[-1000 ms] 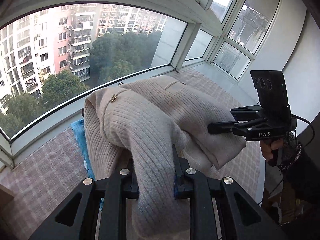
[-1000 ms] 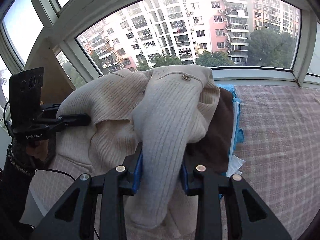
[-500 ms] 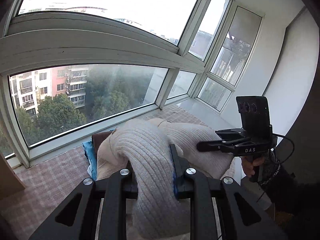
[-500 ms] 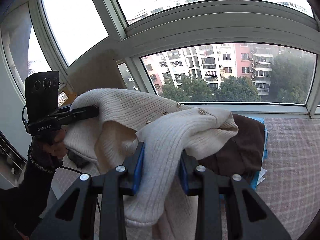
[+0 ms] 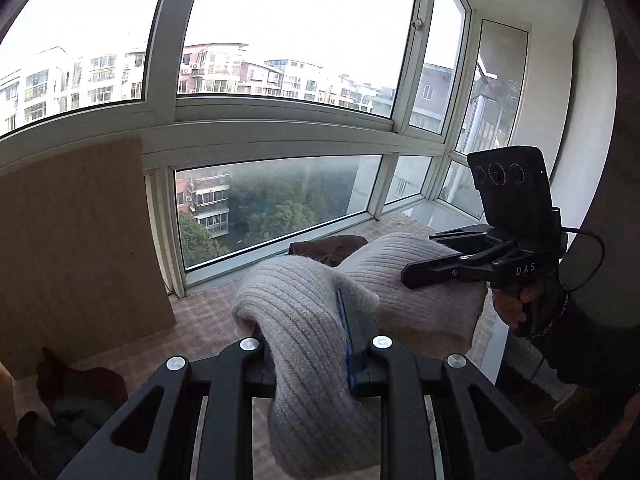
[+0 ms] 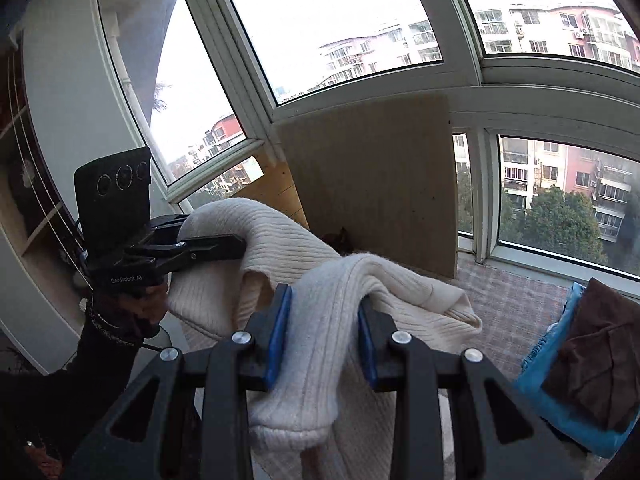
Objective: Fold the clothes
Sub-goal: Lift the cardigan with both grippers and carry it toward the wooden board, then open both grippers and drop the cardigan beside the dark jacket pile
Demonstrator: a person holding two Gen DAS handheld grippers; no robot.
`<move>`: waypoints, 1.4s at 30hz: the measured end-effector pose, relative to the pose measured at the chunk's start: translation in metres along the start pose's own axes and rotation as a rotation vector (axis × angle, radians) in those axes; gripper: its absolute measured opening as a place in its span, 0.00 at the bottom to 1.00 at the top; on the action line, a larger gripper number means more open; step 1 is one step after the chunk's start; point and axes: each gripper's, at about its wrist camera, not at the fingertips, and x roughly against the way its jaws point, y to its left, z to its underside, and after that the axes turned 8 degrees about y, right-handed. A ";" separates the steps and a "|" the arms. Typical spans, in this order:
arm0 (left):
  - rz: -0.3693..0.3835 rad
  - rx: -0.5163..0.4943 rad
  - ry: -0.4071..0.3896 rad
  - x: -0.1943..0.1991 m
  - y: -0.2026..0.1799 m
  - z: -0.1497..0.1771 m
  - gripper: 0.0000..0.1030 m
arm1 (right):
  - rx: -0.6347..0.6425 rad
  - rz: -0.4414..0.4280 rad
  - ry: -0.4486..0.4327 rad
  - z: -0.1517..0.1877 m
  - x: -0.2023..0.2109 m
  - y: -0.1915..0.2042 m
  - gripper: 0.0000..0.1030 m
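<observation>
Sweater: we see a cream ribbed knit sweater (image 6: 328,320) lifted off the surface and slung between our 2 hand-held grippers, in front of the bay window
Left hand-held gripper: our left hand-held gripper (image 5: 308,320) is clamped on a thick bunched fold of the sweater, which fills the gap between its fingers and spills down over the front of the tool
Right hand-held gripper: our right hand-held gripper (image 6: 324,320) is clamped on another bunch of the same sweater, the knit squeezed between its 2 blue pads (image 6: 278,334) and hanging below them
Seen from the other side: in the left wrist view the right hand-held gripper (image 5: 412,276) reaches into the knit from the right, our hand (image 5: 516,304) wrapped round its grip; in the right wrist view the left hand-held gripper (image 6: 236,244) bites the fabric at the left
Surface below: a pink checked cover (image 6: 516,300) runs along the window ledge
Other clothes: a brown garment (image 6: 596,356) lies on a blue one (image 6: 560,420) at the right, well apart from the sweater
Board: a tan board (image 6: 372,184) leans against the window frame behind the sweater
</observation>
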 end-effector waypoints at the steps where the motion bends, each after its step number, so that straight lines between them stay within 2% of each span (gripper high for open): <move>1: -0.033 0.012 -0.011 0.018 0.012 0.005 0.19 | 0.017 -0.024 0.000 -0.012 -0.016 0.011 0.29; 4: -0.142 0.039 -0.038 0.069 0.045 0.020 0.19 | 0.064 -0.077 0.034 -0.048 -0.075 0.037 0.29; 6: -0.240 0.055 -0.039 0.097 0.069 0.030 0.19 | 0.102 -0.051 0.103 -0.064 -0.131 0.046 0.32; 7: -0.288 0.063 -0.039 0.111 0.082 0.036 0.20 | 0.113 -0.014 0.157 -0.067 -0.163 0.043 0.45; 8: -0.352 0.058 -0.017 0.117 0.096 0.042 0.24 | 0.097 0.083 0.232 -0.060 -0.193 0.034 0.57; 10: -0.488 0.086 0.093 0.108 0.138 0.065 0.46 | 0.054 0.296 0.386 -0.043 -0.252 0.016 0.57; 11: -0.563 0.133 0.163 0.097 0.163 0.081 0.63 | 0.022 0.385 0.451 -0.027 -0.270 0.002 0.57; 12: -0.648 0.199 0.254 0.080 0.194 0.104 0.67 | -0.007 0.424 0.486 -0.008 -0.277 -0.008 0.57; 14: -0.733 0.337 0.421 0.053 0.242 0.157 0.66 | -0.079 0.395 0.490 0.032 -0.271 -0.022 0.57; 15: -0.724 0.411 0.469 0.043 0.259 0.187 0.66 | -0.128 0.366 0.473 0.050 -0.260 -0.026 0.57; 16: -0.707 0.464 0.476 0.039 0.266 0.211 0.66 | -0.179 0.337 0.454 0.067 -0.250 -0.029 0.57; 18: -0.686 0.511 0.444 0.039 0.261 0.254 0.66 | -0.279 0.278 0.417 0.103 -0.228 -0.035 0.57; 21: -0.724 0.553 0.360 0.046 0.234 0.284 0.68 | -0.388 0.294 0.322 0.140 -0.193 -0.028 0.57; 22: -0.712 0.560 0.333 0.045 0.224 0.285 0.68 | -0.404 0.305 0.305 0.148 -0.185 -0.026 0.57; 25: -0.660 0.531 0.275 0.030 0.195 0.273 0.72 | -0.413 0.355 0.273 0.152 -0.168 -0.015 0.57; 31: -0.514 0.340 0.202 -0.009 0.116 0.214 0.77 | -0.411 0.435 0.217 0.164 -0.143 0.005 0.57; 33: -0.481 0.302 0.187 -0.024 0.103 0.201 0.78 | -0.427 0.460 0.211 0.173 -0.133 0.009 0.57; 35: -0.467 0.275 0.187 -0.034 0.090 0.191 0.79 | -0.450 0.473 0.211 0.184 -0.123 0.010 0.57; 37: -0.489 0.257 0.194 -0.044 0.080 0.187 0.80 | -0.472 0.489 0.205 0.193 -0.112 0.008 0.57; 40: -0.502 0.277 0.200 -0.053 0.074 0.184 0.81 | -0.499 0.509 0.189 0.204 -0.096 0.005 0.57; 42: -0.461 0.307 0.204 -0.053 0.069 0.185 0.82 | -0.505 0.505 0.181 0.207 -0.088 0.001 0.57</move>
